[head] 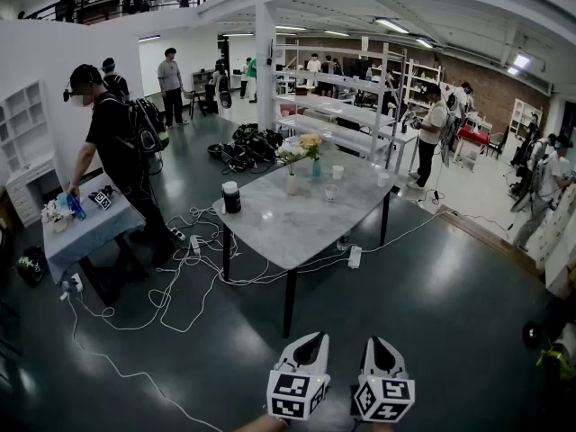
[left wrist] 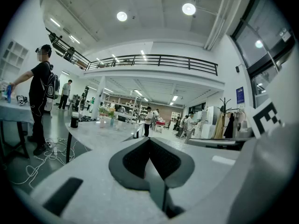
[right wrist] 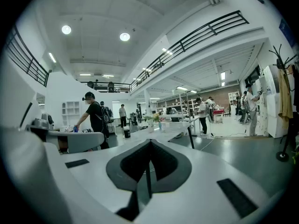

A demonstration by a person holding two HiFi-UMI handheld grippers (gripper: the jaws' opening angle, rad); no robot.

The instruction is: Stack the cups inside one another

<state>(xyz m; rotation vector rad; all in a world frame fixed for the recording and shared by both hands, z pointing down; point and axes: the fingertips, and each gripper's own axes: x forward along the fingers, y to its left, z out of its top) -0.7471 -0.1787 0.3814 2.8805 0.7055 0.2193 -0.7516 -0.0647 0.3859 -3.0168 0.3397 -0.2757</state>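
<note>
Some way ahead of me stands a marble table (head: pixel 288 228). On it are a dark cup (head: pixel 231 196) at the left edge, a white cup (head: pixel 337 172) and a clear cup (head: pixel 331 192) near the far side, and a small pale cup (head: pixel 384 179) at the right corner. My left gripper (head: pixel 315 338) and right gripper (head: pixel 374 342) are side by side at the bottom of the head view, well short of the table, both shut and empty. The dark cup also shows small in the left gripper view (left wrist: pixel 74 120) and the right gripper view (right wrist: pixel 126 133).
Two vases with flowers (head: pixel 292 176) stand on the table beside the cups. White cables (head: pixel 180 277) and a power strip (head: pixel 355 256) lie on the dark floor around the table legs. A person (head: pixel 121 151) works at a small table (head: pixel 85 232) on the left. Shelving and more people stand behind.
</note>
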